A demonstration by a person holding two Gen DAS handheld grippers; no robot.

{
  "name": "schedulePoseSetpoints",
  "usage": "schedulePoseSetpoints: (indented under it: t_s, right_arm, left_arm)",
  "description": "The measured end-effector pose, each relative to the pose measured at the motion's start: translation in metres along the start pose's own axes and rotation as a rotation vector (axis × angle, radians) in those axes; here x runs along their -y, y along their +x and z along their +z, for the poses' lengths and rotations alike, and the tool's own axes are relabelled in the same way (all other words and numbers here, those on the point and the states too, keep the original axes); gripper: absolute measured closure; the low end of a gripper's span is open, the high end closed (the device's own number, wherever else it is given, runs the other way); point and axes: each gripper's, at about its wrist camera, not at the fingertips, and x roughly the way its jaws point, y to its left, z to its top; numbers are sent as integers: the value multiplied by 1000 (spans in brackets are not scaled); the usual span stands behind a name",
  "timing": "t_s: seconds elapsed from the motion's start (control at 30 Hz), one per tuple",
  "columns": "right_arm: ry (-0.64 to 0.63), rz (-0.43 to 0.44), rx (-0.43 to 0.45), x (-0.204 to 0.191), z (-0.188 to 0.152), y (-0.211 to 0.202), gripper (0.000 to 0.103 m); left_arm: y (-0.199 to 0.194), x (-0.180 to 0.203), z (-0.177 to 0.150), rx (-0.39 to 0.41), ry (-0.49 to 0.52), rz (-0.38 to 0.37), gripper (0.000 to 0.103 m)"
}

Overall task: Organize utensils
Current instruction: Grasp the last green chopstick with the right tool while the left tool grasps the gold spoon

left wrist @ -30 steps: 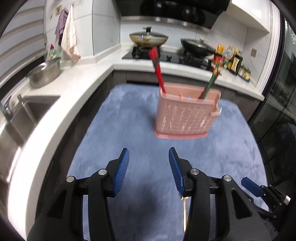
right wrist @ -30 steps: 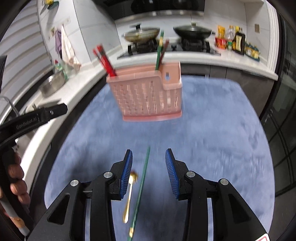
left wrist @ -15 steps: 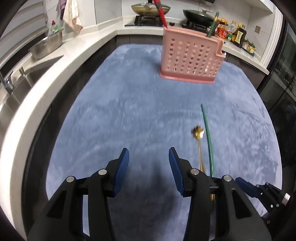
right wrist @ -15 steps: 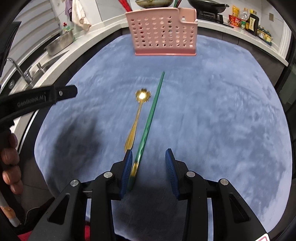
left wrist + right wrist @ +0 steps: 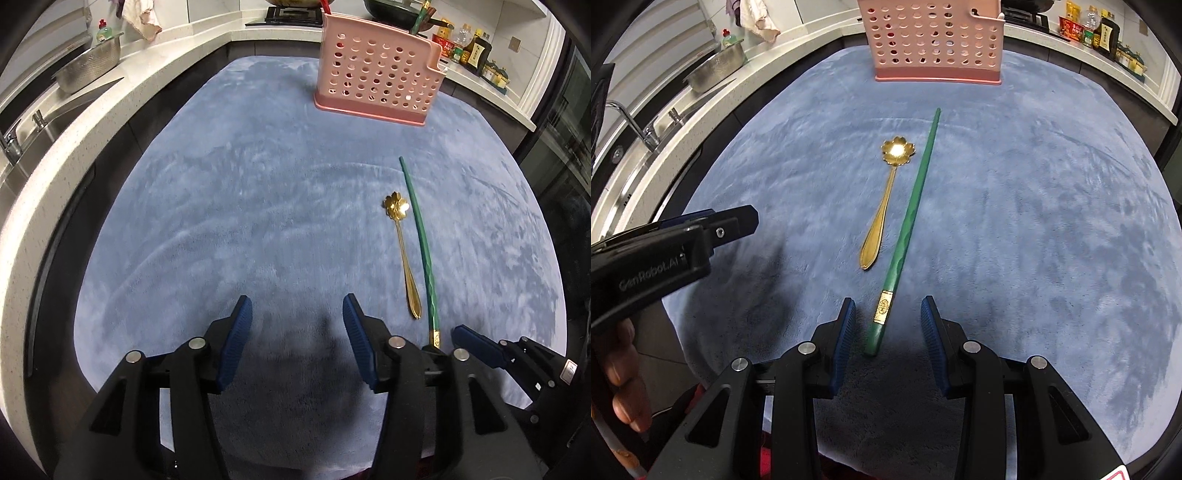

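From the left wrist view, the left gripper (image 5: 297, 314) hung over the blue plush mat (image 5: 258, 206) with its blue-padded fingers (image 5: 236, 334) spread wide and nothing between them; a dark shadow lay on the mat just beyond them. To the right lay the gold spoon (image 5: 403, 246), its flower-shaped bowl at the far end, and just beside it on the right the green chopstick (image 5: 421, 236), the two nearly parallel; at the far side stood the pink perforated utensil holder (image 5: 376, 74), with red and green handles poking up from it. The tip of the right gripper (image 5: 476, 343) showed at the lower right, near the chopstick's gold-banded end. Bottles with labels too small to read lined the far right counter (image 5: 476, 48); a steel colander (image 5: 92, 66) sat on the left counter.

From the right wrist view, the right gripper (image 5: 888, 326) was likewise spread apart, the near end of the green chopstick (image 5: 908, 225) lying between its fingers (image 5: 844, 339) but not pinched; a gold label on that end bore marks I could not read. The gold spoon (image 5: 884, 201) lay just left of it; the pink utensil holder (image 5: 934, 40) stood at the far end of the mat (image 5: 1034, 221). The left gripper (image 5: 713, 225) came in from the left, "GenRobot.AI" printed on its body.
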Motion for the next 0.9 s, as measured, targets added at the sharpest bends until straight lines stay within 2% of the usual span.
schedulePoseSetpoints:
  t_s: [0.17, 0.23, 0.37, 0.47, 0.9]
  right_arm:
    - [-9, -11, -11, -1, -1, 5, 72]
    - [-8, -22, -12, -1, 0, 6, 80]
    - [0, -29, -12, 2, 0, 7, 84]
    - [-5, -38, -11, 1, 0, 6, 94]
    - [83, -49, 26, 25, -4, -7, 96]
  left_arm:
    - [3, -1, -2, -12, -6, -2, 53]
    - [4, -2, -3, -16, -9, -2, 52]
    - [3, -1, -3, -15, -7, 3, 47]
    - [4, 0, -3, -16, 0, 2, 47]
    - [8, 8, -4, -31, 26, 3, 45]
